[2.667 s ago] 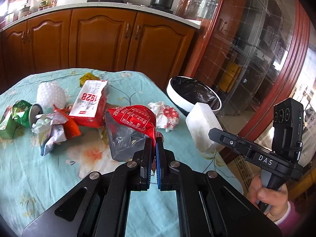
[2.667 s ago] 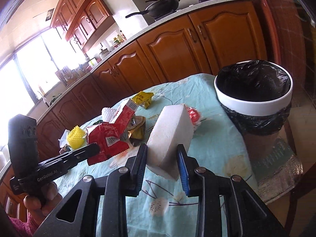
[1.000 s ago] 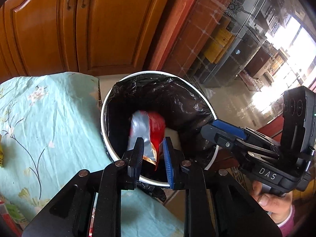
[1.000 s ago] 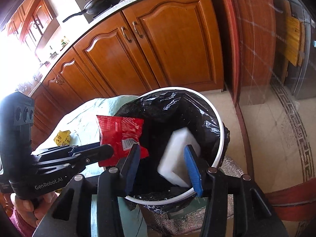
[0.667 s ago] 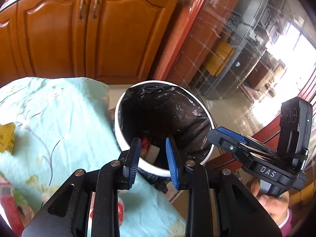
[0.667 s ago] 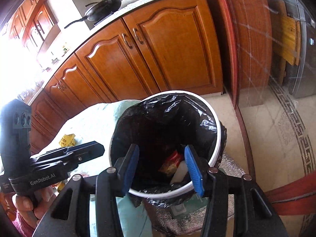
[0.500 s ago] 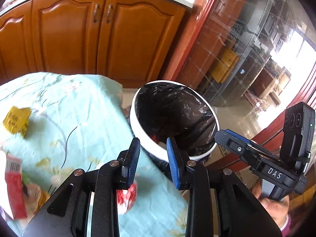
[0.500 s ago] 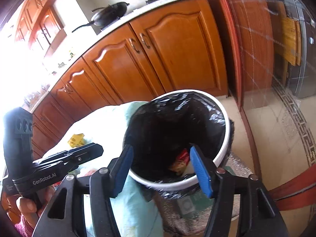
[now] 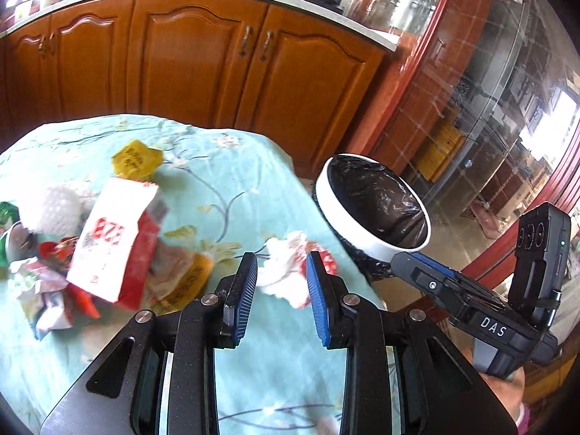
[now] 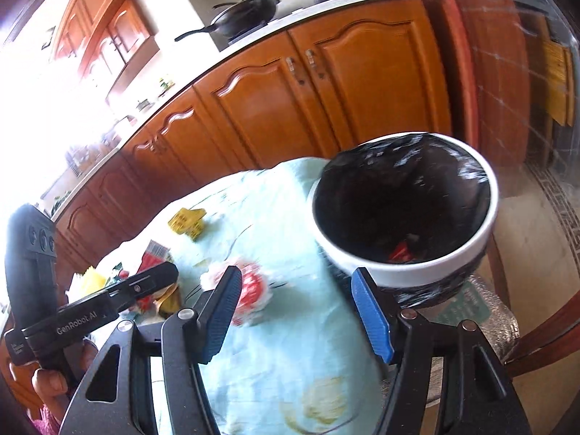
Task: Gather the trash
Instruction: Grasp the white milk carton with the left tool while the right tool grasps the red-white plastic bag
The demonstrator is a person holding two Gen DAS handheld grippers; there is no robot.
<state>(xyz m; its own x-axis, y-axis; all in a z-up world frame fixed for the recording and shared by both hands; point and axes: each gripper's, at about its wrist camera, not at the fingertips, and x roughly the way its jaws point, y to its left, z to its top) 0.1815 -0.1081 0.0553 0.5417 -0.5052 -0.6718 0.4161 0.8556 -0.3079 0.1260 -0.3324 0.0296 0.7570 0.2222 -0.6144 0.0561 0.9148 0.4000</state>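
From the left wrist view, the left tongs [image 9: 282,286] are released, their blue pads spread apart with nothing held, above the bench [image 9: 232,188] with its pale green flowered cloth. Seen between the pads, farther off on the cloth, lies a crumpled white and red wrapper [image 9: 290,272], close to the white bin [image 9: 373,243] lined with a black bag, which stands just off the bench edge. Away from the bin, toward the far side of the bench, a red and white carton [image 9: 116,246] rests on a heap of wrappers, with a white foam net [image 9: 50,210] behind it and a yellow packet [image 9: 136,157] nearer the wooden cabinets [image 9: 203,61]. The right tongs [image 9: 427,275] show beside the bin, their pads edge-on.

From the right wrist view, the right tongs [image 10: 297,311] are released wide and empty, one pad just in front of the white bin [image 10: 406,268]. Inside the bin a scrap of red wrapper [image 10: 398,252] shows against the black bag. The crumpled white and red wrapper [image 10: 246,286], blurred, lies on the bench [image 10: 290,344] beside the bin. The yellow packet [image 10: 186,221] sits farther from the bin. The left tongs [image 10: 159,275] reach in over the heap.
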